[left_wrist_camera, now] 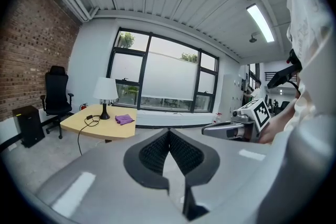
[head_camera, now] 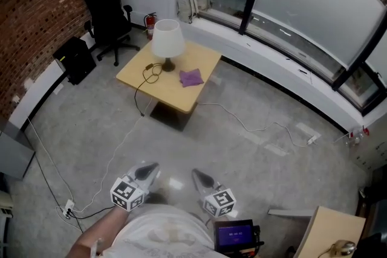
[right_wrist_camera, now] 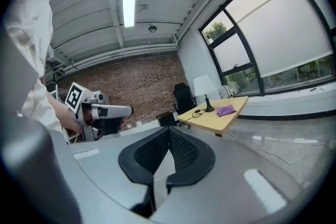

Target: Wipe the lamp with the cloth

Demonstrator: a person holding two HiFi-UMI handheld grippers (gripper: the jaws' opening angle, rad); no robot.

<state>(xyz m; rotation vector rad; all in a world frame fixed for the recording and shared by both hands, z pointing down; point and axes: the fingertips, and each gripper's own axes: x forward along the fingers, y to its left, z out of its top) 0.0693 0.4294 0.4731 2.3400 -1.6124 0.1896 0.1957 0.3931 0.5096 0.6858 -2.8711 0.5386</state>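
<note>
Evidently the left hand-held gripper [head_camera: 150,171] and the right hand-held gripper [head_camera: 202,177] were both closed on nothing, well short of the desk [head_camera: 142,75], so one should open before reaching the cloth [head_camera: 191,77] by the lamp [head_camera: 167,39] near its right edge.

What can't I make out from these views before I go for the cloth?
- Lamp bulb and switch: in the head view they are under the shade; in both gripper views they are too small.
- Cord: in the head view it is too thin to follow past the edge of the table, so where it plugs in cannot be traced.
- Cloth: too small in every view to tell its folds or texture.
</note>
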